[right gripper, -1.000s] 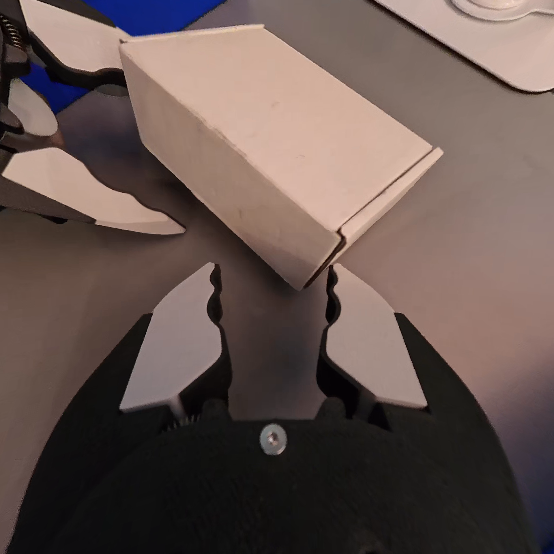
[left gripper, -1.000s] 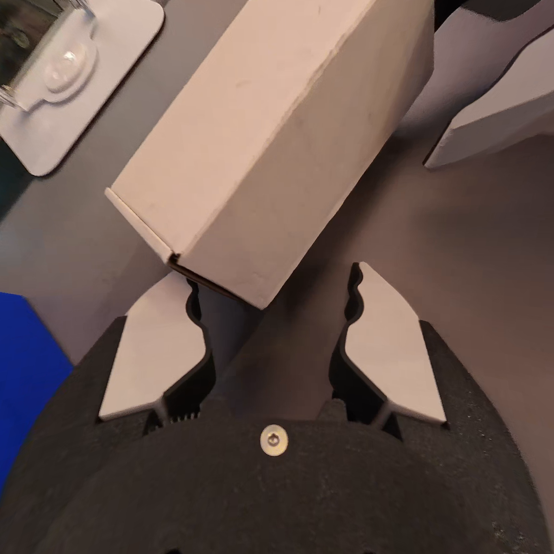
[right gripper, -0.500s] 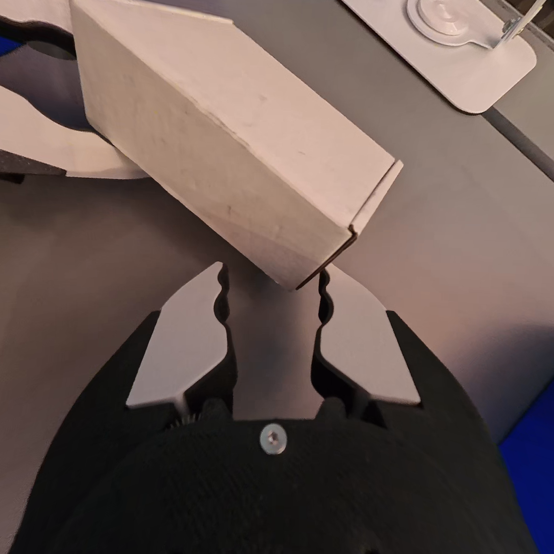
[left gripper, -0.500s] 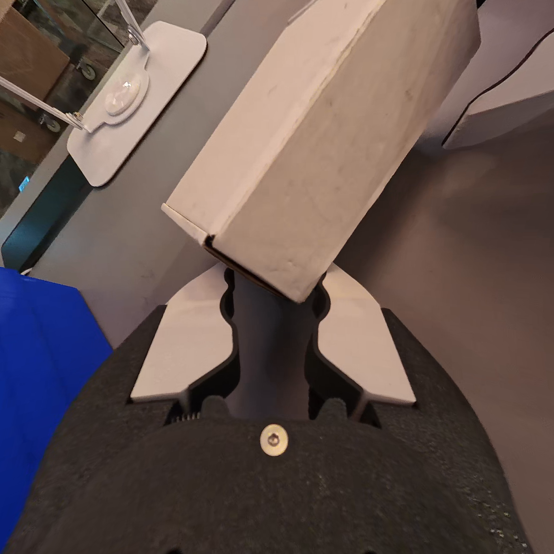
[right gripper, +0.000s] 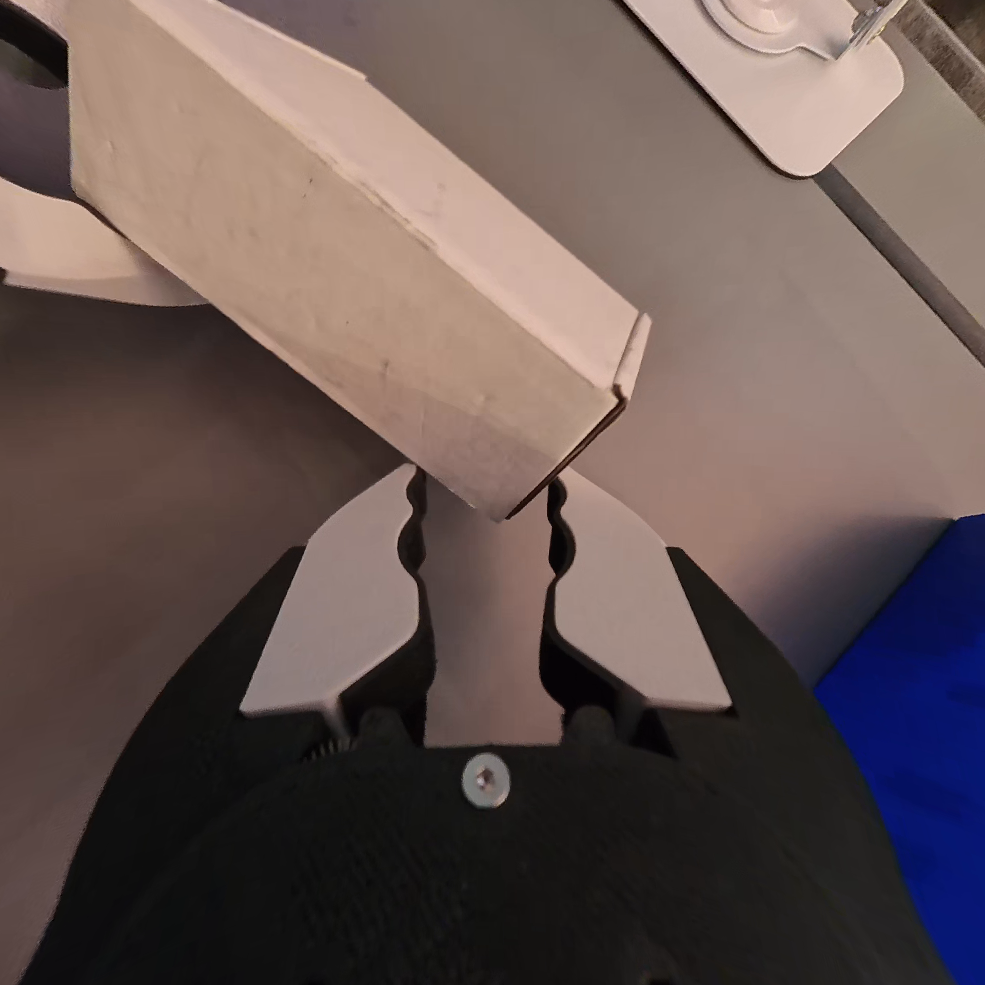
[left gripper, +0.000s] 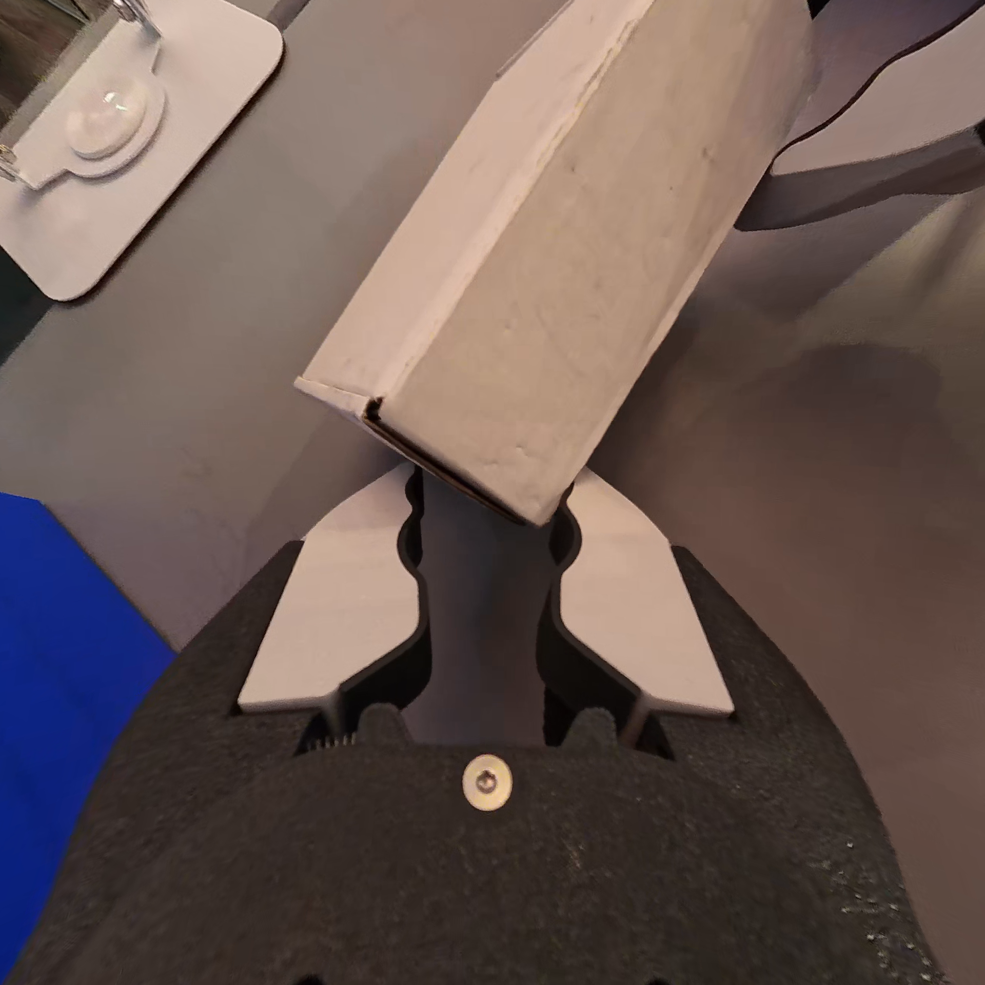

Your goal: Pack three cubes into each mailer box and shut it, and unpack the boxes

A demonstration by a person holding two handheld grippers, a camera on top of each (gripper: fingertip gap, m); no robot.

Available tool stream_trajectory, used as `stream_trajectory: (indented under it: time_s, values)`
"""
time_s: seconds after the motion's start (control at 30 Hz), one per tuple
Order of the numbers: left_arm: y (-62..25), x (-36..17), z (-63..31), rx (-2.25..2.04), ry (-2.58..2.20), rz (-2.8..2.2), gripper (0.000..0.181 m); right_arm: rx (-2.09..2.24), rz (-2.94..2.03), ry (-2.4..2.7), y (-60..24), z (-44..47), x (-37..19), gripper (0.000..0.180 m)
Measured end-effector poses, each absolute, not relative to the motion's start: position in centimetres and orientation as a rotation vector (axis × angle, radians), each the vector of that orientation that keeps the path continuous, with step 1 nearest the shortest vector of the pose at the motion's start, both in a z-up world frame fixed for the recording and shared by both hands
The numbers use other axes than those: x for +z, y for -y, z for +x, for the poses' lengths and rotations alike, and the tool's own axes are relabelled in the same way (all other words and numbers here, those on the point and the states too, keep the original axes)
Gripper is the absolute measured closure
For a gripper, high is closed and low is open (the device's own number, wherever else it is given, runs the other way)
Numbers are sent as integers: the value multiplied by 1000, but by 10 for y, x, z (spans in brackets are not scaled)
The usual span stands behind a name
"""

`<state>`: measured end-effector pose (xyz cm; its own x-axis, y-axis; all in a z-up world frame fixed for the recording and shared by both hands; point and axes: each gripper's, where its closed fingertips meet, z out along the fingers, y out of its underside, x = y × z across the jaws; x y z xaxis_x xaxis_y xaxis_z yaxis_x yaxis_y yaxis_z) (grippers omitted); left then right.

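Observation:
A closed white mailer box (left gripper: 543, 256) hangs tilted above the grey table (left gripper: 799, 506). My left gripper (left gripper: 493, 477) is shut on the box's near lower corner, where the lid seam shows. My right gripper (right gripper: 485, 477) is shut on the opposite end of the same box (right gripper: 320, 250), at its near corner. The right gripper's white finger (left gripper: 863, 176) shows behind the box in the left wrist view. The left gripper's white finger (right gripper: 58, 250) shows behind it in the right wrist view. No cubes are visible; the box's inside is hidden.
A white stand base with a clear dome (left gripper: 106, 138) lies on the table at the far left, and it shows at the top right of the right wrist view (right gripper: 789, 80). A blue surface (left gripper: 64, 719) lies beyond the table edge, also low in the right wrist view (right gripper: 906, 719).
The left gripper's fingers closed from wide open onto the box's corner. The right gripper's fingers narrowed onto the other end. The box rose off the table and tilted.

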<state>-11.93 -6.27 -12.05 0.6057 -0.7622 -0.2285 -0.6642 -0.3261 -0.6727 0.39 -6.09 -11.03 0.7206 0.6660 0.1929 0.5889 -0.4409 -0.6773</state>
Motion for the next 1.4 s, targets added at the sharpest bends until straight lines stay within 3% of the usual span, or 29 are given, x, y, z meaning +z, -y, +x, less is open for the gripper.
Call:
stream_trajectory:
  time_s: [0.03,0.3,0.53,0.67,0.8,1.0,1.13,1.2,1.33,1.4]
  values:
    - [66,-119,-119,-188,-1128,-2086,137,111,-2158,951,61,5,-108,136]
    - [71,-104,-123,-155,-1151,-2037,162,20,-2101,989,68,9,-90,137]
    - [63,-102,-123,-245,-1081,-2043,163,36,-2068,970,60,7,-88,134]
    - [53,-103,-115,-351,-1026,-2039,140,26,-2041,976,45,6,-91,129]
    - [46,-102,-116,-385,-976,-2038,145,90,-2046,967,43,6,-88,129]
    - [46,-98,-115,-523,-892,-2026,121,45,-1735,1292,34,-21,-42,101]
    - [46,-98,-118,-522,-882,-2012,110,150,-1809,1582,21,-49,-52,88]
    - [45,-97,-118,-518,-866,-1995,104,213,-1947,1702,20,-52,-66,89]
    - [47,-88,-111,-588,-857,-1932,101,131,-2079,1872,25,-44,-84,114]
    - [52,-84,-104,-657,-869,-1892,90,122,-2045,1900,33,-42,-84,115]
